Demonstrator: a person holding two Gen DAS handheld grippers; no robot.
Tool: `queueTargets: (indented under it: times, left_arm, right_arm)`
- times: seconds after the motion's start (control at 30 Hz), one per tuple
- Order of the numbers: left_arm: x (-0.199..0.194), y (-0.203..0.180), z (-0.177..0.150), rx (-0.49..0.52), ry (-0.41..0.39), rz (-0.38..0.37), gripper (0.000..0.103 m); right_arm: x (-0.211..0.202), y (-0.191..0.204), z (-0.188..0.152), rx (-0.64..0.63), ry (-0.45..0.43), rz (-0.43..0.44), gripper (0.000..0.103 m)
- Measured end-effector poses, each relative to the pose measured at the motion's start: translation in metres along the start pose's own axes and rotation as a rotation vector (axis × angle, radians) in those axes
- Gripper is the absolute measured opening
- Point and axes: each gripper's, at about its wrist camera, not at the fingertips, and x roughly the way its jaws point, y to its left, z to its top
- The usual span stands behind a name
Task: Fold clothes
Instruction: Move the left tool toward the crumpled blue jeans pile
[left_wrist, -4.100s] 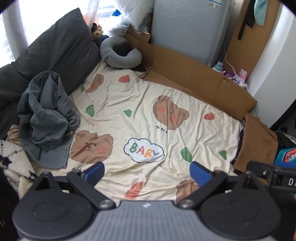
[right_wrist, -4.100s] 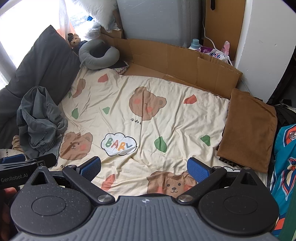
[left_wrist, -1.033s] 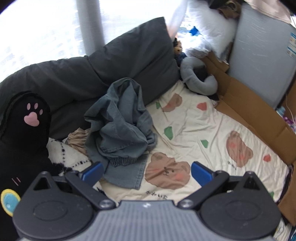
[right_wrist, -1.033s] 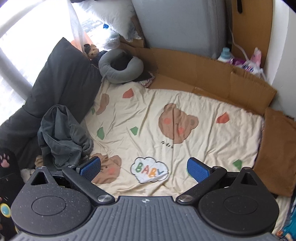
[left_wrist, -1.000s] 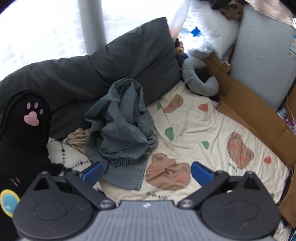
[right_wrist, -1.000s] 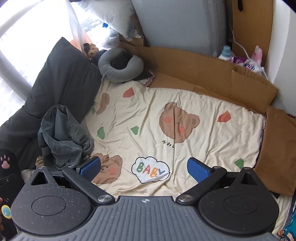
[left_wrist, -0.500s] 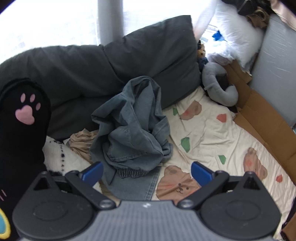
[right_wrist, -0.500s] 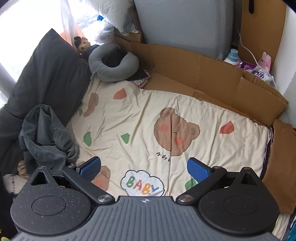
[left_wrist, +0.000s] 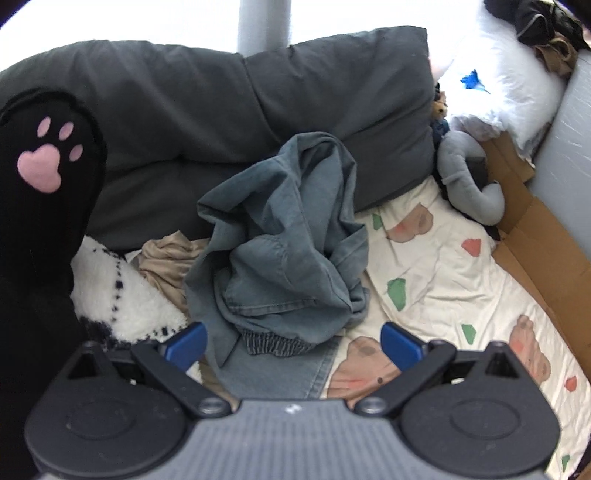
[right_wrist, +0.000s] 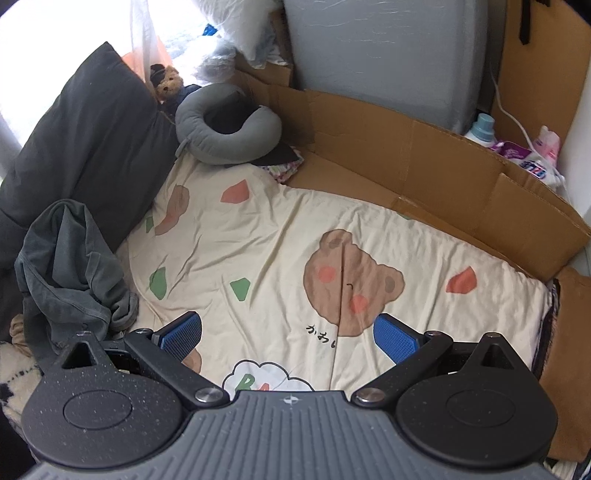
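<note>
Crumpled grey-blue jeans (left_wrist: 288, 254) heaped at the left edge of a bed, against a dark pillow (left_wrist: 332, 103), partly over a cream bear-print sheet (right_wrist: 295, 240). Not folded. Left gripper (left_wrist: 291, 341) directly before the heap, jaws wide apart, empty, elastic waistband just beyond the blue pads. Right gripper (right_wrist: 288, 332) also spread wide and empty, over bare sheet, jeans well off to its left. Left gripper clearly nearer. Long axis of the jeans impossible to judge in the bunching.
</note>
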Motion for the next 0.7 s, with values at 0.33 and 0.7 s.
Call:
queueTargets:
  times: [0.33, 0.7]
  left_arm:
    - [0.034, 0.005, -0.007, 0.003, -0.01, 0.019, 0.099]
    - [0.087, 0.038, -0.021, -0.038, -0.022, 0.12, 0.094]
  right_arm:
    - [0.026, 0.032, -0.007, -0.137, -0.016, 0.136, 0.102]
    - [0.066, 0.042, -0.032, -0.217, 0.012, 0.226, 0.102]
